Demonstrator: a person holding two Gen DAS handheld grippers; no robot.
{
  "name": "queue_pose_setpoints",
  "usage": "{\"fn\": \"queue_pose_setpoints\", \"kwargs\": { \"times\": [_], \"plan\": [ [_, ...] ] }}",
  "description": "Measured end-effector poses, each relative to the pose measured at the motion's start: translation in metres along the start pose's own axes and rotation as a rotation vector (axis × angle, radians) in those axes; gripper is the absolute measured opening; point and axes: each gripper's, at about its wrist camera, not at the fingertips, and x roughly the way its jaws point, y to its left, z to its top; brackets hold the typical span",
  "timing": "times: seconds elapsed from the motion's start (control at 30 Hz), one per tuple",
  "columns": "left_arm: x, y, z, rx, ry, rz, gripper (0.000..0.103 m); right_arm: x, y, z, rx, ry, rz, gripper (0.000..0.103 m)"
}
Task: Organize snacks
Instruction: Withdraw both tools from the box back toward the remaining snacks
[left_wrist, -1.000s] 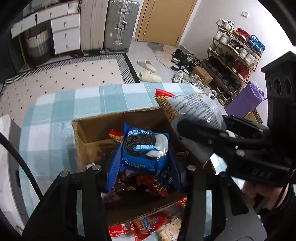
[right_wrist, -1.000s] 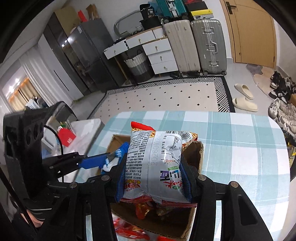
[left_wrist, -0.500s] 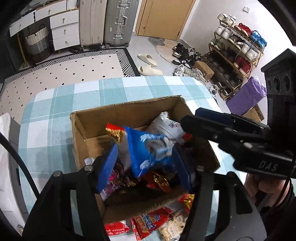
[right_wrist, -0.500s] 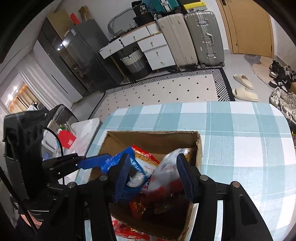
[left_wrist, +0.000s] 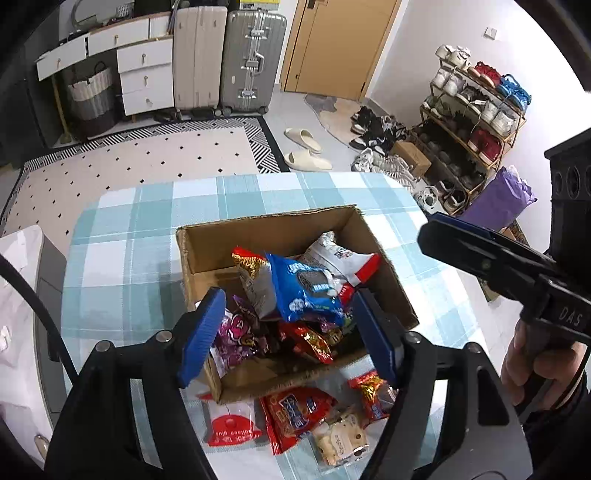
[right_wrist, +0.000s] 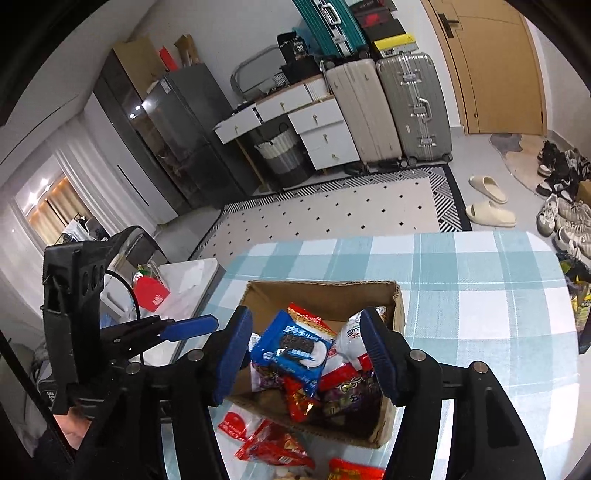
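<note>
Both hand-held tools hover over the snack box with nothing between their blue ribbed pads: the left gripper (left_wrist: 288, 332) has its jaws apart and opening, and the right gripper (right_wrist: 308, 354) likewise stands apart and opening, each built of black angular plastic with round metal pins. From the left wrist view the right tool's handle bears the raised letters "DAS", gripped by a hand (left_wrist: 539, 365).

Under them spreads a table (left_wrist: 122, 258) with rounded corners, covered in a teal-and-white checked cloth of woven look. On it sits an open cardboard box (left_wrist: 280, 221), brown, rectangular, with rough torn rims. Inside lies a heap of crinkly snack packets. On top rests a glossy blue cookie pack (left_wrist: 306, 291) showing a black-and-white sandwich biscuit and Chinese characters too small to read. Just behind it leans a white and red bag (left_wrist: 343, 258), and at the left a shiny purple packet (left_wrist: 240, 328).

Outside the box, touching its near wall, lie more packets: a clear one with a red round label (left_wrist: 231, 424) reading upside down, a red packet (left_wrist: 295, 413), and a small bag of pale biscuits (left_wrist: 340, 439).
</note>
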Motion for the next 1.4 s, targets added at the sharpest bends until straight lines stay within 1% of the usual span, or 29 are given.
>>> {"fn": "queue_pose_setpoints", "kwargs": {
  "times": [0.07,0.13,0.17,0.2,0.23,0.27,0.33,0.43,0.5,0.57,0.6,0.63,0.77,0.87,1.03,1.07,1.1,1.13,1.17,1.2,1.23,1.3,1.4],
  "plan": [
    [-0.013,-0.003,-0.005,0.004,-0.023,0.012,0.071,-0.011,0.005,-0.003,-0.009,-0.016,-0.002,0.068],
    [-0.028,-0.006,-0.013,0.014,-0.070,0.045,0.071,-0.022,0.009,-0.008,-0.016,-0.032,-0.005,0.072],
    [-0.035,-0.009,-0.017,0.027,-0.092,0.063,0.071,-0.026,0.011,-0.010,-0.019,-0.039,-0.009,0.077],
    [-0.041,-0.012,-0.021,0.045,-0.114,0.086,0.071,-0.031,0.013,-0.013,-0.020,-0.046,-0.014,0.085],
    [-0.047,-0.014,-0.025,0.052,-0.128,0.099,0.071,-0.037,0.015,-0.016,-0.023,-0.056,-0.024,0.088],
    [-0.054,-0.016,-0.030,0.057,-0.148,0.114,0.071,-0.045,0.018,-0.020,-0.030,-0.070,-0.040,0.089],
    [-0.065,-0.020,-0.036,0.055,-0.169,0.109,0.071,-0.054,0.022,-0.024,-0.044,-0.084,-0.051,0.090],
    [-0.079,-0.025,-0.045,0.058,-0.172,0.099,0.079,-0.071,0.029,-0.032,-0.066,-0.108,-0.053,0.090],
    [-0.090,-0.029,-0.055,0.074,-0.198,0.112,0.079,-0.083,0.033,-0.037,-0.079,-0.126,-0.054,0.094],
    [-0.099,-0.033,-0.065,0.090,-0.223,0.130,0.080,-0.097,0.036,-0.046,-0.088,-0.159,-0.066,0.096],
    [-0.106,-0.035,-0.071,0.094,-0.235,0.135,0.080,-0.103,0.036,-0.051,-0.088,-0.174,-0.076,0.100],
    [-0.110,-0.036,-0.075,0.094,-0.241,0.135,0.081,-0.108,0.037,-0.056,-0.090,-0.183,-0.077,0.101],
    [-0.125,-0.037,-0.103,0.075,-0.280,0.148,0.086,-0.122,0.040,-0.078,-0.109,-0.201,-0.082,0.101],
    [-0.130,-0.036,-0.129,0.056,-0.310,0.149,0.088,-0.130,0.041,-0.100,-0.111,-0.231,-0.085,0.102],
    [-0.128,-0.030,-0.167,0.021,-0.319,0.152,0.088,-0.134,0.042,-0.138,-0.116,-0.262,-0.097,0.102],
    [-0.130,-0.029,-0.177,0.006,-0.342,0.157,0.088,-0.135,0.040,-0.148,-0.112,-0.268,-0.090,0.102],
    [-0.130,-0.028,-0.185,-0.002,-0.360,0.158,0.090,-0.133,0.037,-0.152,-0.107,-0.272,-0.094,0.102],
    [-0.131,-0.028,-0.195,-0.003,-0.376,0.163,0.094,-0.132,0.034,-0.161,-0.092,-0.276,-0.098,0.102],
    [-0.131,-0.029,-0.200,-0.002,-0.388,0.175,0.102,-0.129,0.030,-0.166,-0.079,-0.269,-0.091,0.102],
    [-0.132,-0.030,-0.209,-0.006,-0.410,0.202,0.102,-0.126,0.026,-0.173,-0.057,-0.258,-0.078,0.102],
    [-0.132,-0.031,-0.215,-0.007,-0.428,0.214,0.102,-0.124,0.024,-0.176,-0.044,-0.255,-0.075,0.102],
    [-0.131,-0.034,-0.226,0.007,-0.449,0.219,0.102,-0.118,0.015,-0.189,-0.012,-0.241,-0.074,0.102],
    [-0.126,-0.036,-0.234,0.012,-0.450,0.231,0.102,-0.109,0.006,-0.202,0.018,-0.218,-0.088,0.102]
  ]
}}
